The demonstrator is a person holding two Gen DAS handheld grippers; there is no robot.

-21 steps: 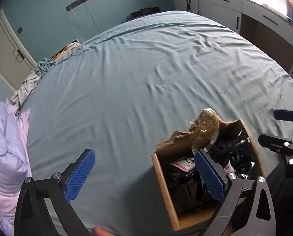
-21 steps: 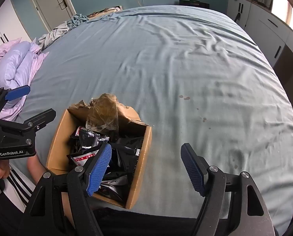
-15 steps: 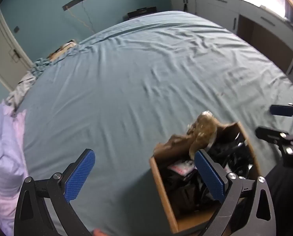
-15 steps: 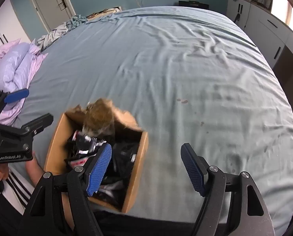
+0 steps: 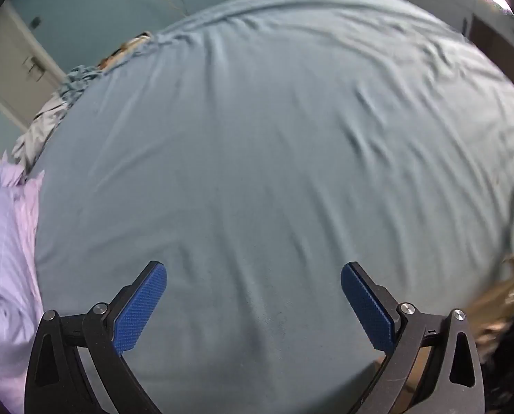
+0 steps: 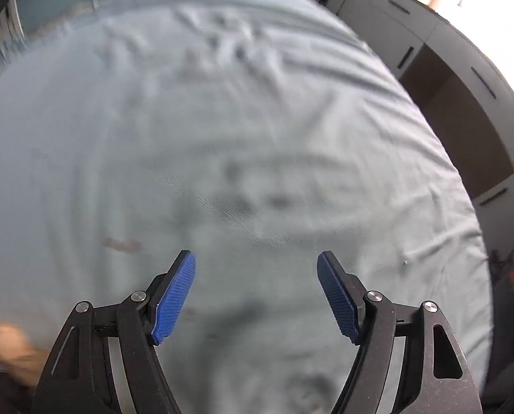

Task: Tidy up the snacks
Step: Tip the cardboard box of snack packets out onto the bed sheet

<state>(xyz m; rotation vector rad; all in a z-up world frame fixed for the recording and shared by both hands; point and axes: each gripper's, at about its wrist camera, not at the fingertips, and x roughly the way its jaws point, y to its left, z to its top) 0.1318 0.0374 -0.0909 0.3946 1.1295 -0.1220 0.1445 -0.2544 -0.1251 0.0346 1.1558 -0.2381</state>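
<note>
left gripper [image 5: 253, 302]: jaws wide apart, nothing between them; it hangs over bare sheet
right gripper [image 6: 257, 295]: jaws also apart and empty, over bare sheet; the picture is much blurred
bed [image 5: 274, 138]: blue-grey sheet, wrinkled, with a few small dark spots in the right view; no snack lies on it in either view
box [image 5: 498, 305]: only a blurred brown edge at the far right of the left view, beside the right finger; dark shapes under it may be the snack packets, I cannot tell for sure
box in right view: perhaps the brown smear at the low left border, too blurred to say
pillow [image 5: 5, 258]: pale lilac, at the left side of the bed, well apart from the box
step in hand: I judge the task is at its beginning, since nothing is sorted on the bed and both grippers are empty
how the snacks will handle: if they are foil or plastic packets, I expect them light, soft and slippery, and what is inside may break under hard squeeze
where to take hold: best at the flat sealed edge or a corner of a packet, with gentle closing, not across the puffed middle
the box: thin cardboard, I think it bends easily; one wall pinched near a corner should hold it steady
risk: a packet may slip out from smooth pads; the soft bed gives little support for pressing down
</note>
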